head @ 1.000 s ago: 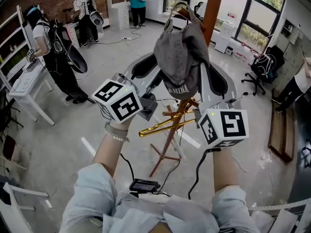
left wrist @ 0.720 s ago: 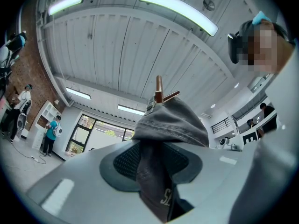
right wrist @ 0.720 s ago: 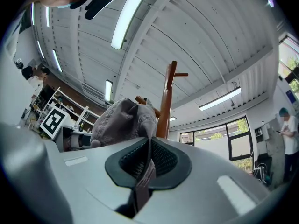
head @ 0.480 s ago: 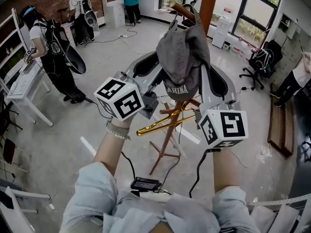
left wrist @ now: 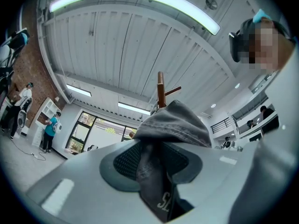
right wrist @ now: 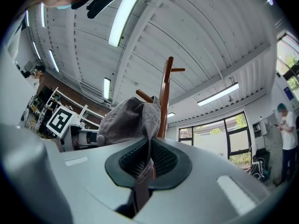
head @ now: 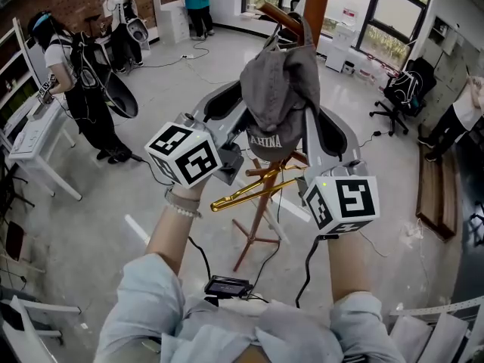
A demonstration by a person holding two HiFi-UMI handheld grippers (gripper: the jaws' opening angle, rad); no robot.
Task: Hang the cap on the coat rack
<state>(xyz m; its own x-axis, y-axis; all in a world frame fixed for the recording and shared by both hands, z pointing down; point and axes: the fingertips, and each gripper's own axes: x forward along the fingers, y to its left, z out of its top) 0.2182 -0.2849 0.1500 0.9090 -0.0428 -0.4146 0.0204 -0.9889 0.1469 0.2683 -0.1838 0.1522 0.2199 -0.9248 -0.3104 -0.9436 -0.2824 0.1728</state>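
My left hand-held gripper [left wrist: 154, 169] and right hand-held gripper [right wrist: 147, 164] are each clamped on the cap [head: 281, 82], which hangs between them. The peg [head: 274, 15] of the rack [head: 315, 6] lies just above and beyond the cap's top, slanting toward my left. Both hands seem to me equally near.

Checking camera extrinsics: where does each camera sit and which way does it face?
Head view: on the head, facing steeply down; shows forearms, left gripper, right gripper, cap.
Left gripper view: rides it, facing up along jaws shut on cap; ceiling beyond.
Right gripper view: likewise, jaws shut on cap.
All share cap and coat rack.
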